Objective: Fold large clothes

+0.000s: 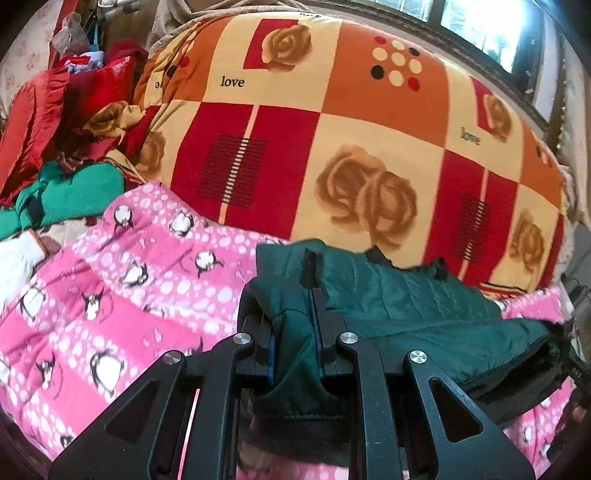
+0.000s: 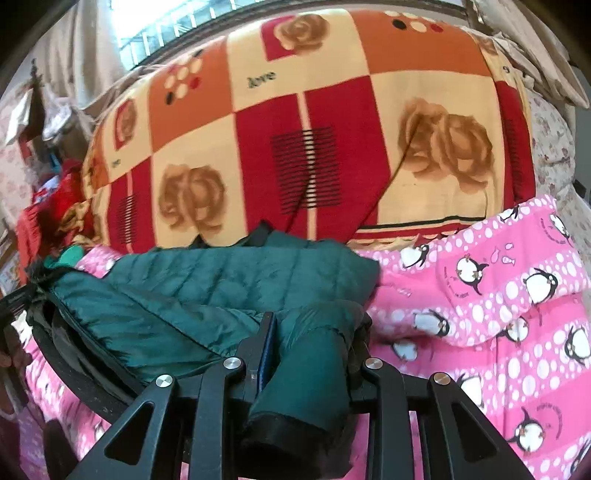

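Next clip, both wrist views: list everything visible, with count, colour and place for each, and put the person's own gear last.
Quilted jacket: one, dark green with black trim, on the pink blanket, a cuffed end in each gripper.
Penguin blanket: one, pink with white dots, under the jacket.
Rose quilt: one, red, orange and cream checks printed "love", bulging behind the jacket.
Green garment: one, bright green, far left in the left wrist view.
Red fabrics: a pile, count unclear, beyond the green garment.
Window: one, bright, behind the quilt.
Left gripper: black, jaws shut on the jacket.
Right gripper: black, jaws shut on the jacket.
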The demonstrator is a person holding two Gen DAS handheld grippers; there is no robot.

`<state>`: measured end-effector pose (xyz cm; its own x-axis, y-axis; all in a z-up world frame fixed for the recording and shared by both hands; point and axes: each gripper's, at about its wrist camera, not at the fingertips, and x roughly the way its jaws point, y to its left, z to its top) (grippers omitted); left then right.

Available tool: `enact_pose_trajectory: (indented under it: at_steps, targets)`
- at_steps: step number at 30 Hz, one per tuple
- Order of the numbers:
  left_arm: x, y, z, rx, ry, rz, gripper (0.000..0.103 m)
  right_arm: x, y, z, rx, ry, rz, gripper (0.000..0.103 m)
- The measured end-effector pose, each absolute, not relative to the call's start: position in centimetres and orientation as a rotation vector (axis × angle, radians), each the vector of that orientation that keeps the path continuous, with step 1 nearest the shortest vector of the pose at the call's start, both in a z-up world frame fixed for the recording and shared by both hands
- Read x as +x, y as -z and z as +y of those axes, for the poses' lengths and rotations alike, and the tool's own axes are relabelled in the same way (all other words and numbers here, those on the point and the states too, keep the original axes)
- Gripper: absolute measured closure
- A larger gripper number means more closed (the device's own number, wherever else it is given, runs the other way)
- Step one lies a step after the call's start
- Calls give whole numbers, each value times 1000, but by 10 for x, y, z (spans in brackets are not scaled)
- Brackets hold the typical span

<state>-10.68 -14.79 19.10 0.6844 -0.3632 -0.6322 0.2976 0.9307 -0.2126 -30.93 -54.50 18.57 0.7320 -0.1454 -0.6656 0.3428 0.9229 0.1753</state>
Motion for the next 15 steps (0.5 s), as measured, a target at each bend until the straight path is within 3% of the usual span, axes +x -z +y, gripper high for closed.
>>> enact_pose_trajectory:
  at_steps: [8, 15]
  targets:
    - [-49, -180, -182, -62, 322, 752, 89, -259, -180, -578, 337, 299, 717, 76]
    - [-5, -140, -196, -106, 285, 856, 85, -210, -142, -603, 401, 343, 783, 76]
